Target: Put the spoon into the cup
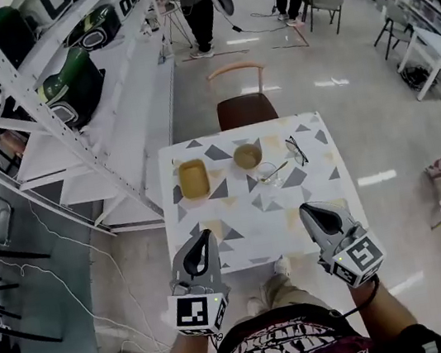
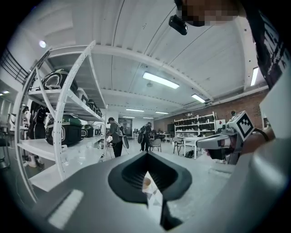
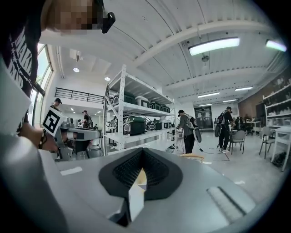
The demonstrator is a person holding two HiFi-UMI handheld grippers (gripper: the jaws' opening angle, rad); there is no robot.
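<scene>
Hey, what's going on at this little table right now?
A person stands at a small patterned table with a gripper in each hand. The left gripper and right gripper hover over the near edge, jaws together and holding nothing. On the far side, the spoon rests on a clear dish beside the round brown cup. The spoon is not yet picked up.

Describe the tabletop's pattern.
The tabletop is white with grey and tan triangles, clearest in the head view.
</scene>
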